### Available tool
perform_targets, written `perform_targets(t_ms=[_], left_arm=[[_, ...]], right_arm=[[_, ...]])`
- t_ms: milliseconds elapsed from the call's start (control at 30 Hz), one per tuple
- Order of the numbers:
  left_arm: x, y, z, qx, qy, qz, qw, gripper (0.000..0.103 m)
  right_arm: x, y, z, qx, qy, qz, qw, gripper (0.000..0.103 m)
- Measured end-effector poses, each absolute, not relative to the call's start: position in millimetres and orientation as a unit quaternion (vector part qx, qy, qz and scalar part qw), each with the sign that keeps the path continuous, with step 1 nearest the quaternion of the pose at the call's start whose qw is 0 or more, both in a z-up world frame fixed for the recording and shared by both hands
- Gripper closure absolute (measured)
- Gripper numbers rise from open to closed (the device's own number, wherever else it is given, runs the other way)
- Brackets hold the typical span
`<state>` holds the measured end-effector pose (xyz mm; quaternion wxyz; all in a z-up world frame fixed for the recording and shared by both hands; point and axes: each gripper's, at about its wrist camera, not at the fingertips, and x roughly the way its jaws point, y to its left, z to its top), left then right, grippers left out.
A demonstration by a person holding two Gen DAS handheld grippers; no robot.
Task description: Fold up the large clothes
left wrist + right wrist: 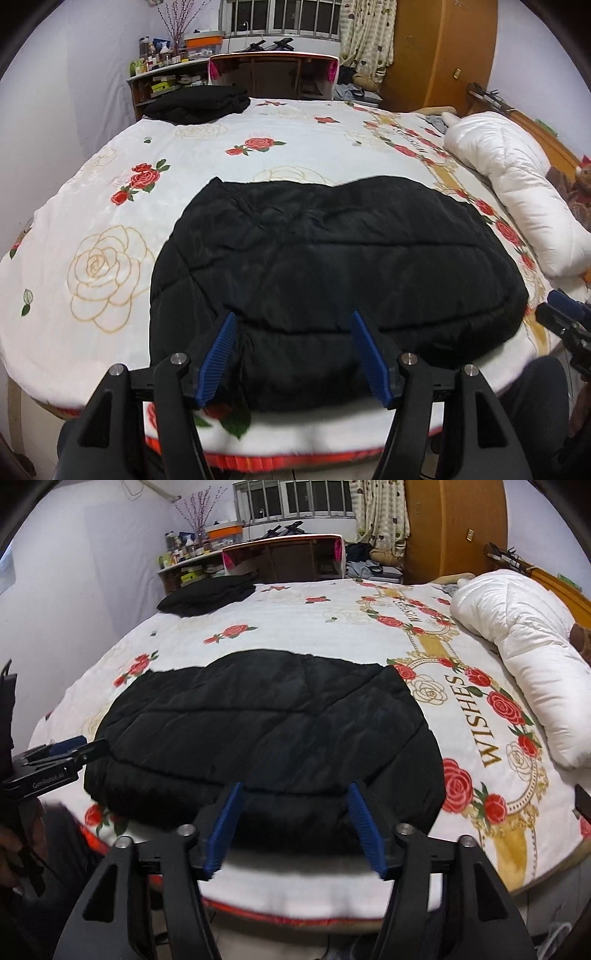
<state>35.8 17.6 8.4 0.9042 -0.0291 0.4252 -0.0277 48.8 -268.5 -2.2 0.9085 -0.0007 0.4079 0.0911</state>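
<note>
Black quilted coat [332,266] lies flat on the bed [110,192], near edge, already folded to a broad slab w/ long axis running left-right across both views. Left wrist view: left gripper [293,354] hangs above the coat's near hem, angled down-fwd, jaws apart w/ nothing between the blue pads, only fabric showing below the gap. Coat is straight ahead and under the jaws; its left end is the closer one to this hand. Right gripper [565,317] pokes in at the far right edge, just off the coat's right end. Right wrist view: right gripper [295,825] is over the near hem too, tilted down alike, jaws apart and empty, coat [266,731] ahead-below. Left gripper [70,751] sits at the left, beside the coat's left corner. Judgement: hands are equally near, one per end, so the next fold prob. takes both, across the long axis. A 2nd black bundle [210,594] lies at the bed's far corner, well apart.
</note>
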Motion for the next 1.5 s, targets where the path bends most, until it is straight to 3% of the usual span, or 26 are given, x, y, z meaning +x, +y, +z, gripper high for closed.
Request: perform_targets(t_ms=[1500], left_arm=[[19.7,12.2,5.8,-0.045,0.432,-0.033,0.9,0.036]], right_arm=[[35.4,-263.9,-9.6,-0.006,0.419,0.093,0.903,0.039]])
